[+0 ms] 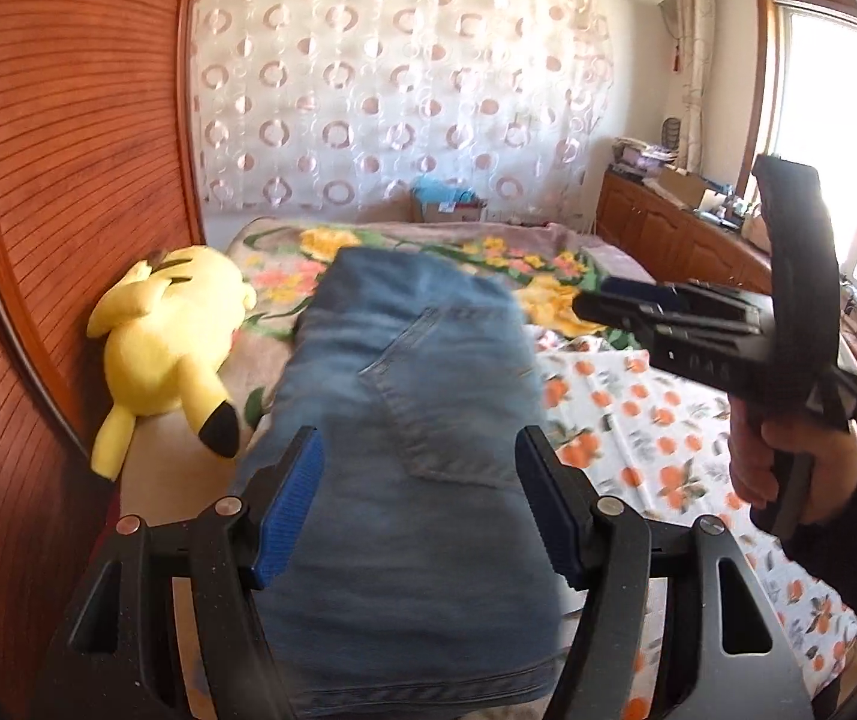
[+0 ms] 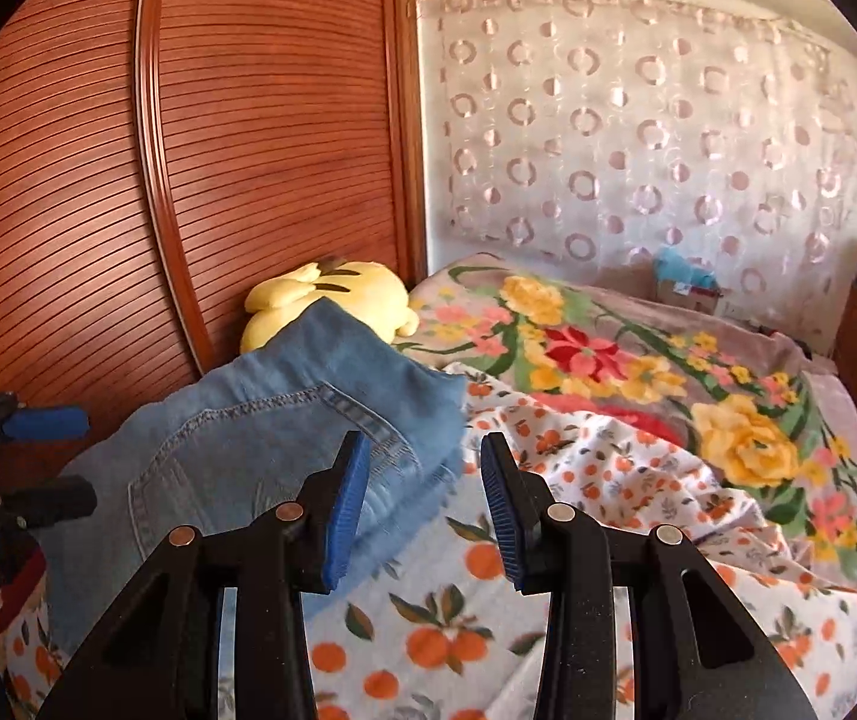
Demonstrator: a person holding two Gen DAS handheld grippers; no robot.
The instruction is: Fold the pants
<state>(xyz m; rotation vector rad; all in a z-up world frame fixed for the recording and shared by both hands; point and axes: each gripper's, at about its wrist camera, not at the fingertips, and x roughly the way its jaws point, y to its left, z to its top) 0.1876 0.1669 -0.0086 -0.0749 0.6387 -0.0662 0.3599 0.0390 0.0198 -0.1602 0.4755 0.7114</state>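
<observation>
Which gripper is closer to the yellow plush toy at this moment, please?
Left. The left gripper hovers open over the jeans, with the yellow plush toy just beside them. The right gripper is open past the jeans' far edge, over the orange-print sheet.

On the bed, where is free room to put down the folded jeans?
Free: the orange-print sheet right of the jeans, and the floral blanket beyond it toward the curtain. Crowded: the left side, where the yellow plush toy lies between jeans and wooden wardrobe.
</observation>
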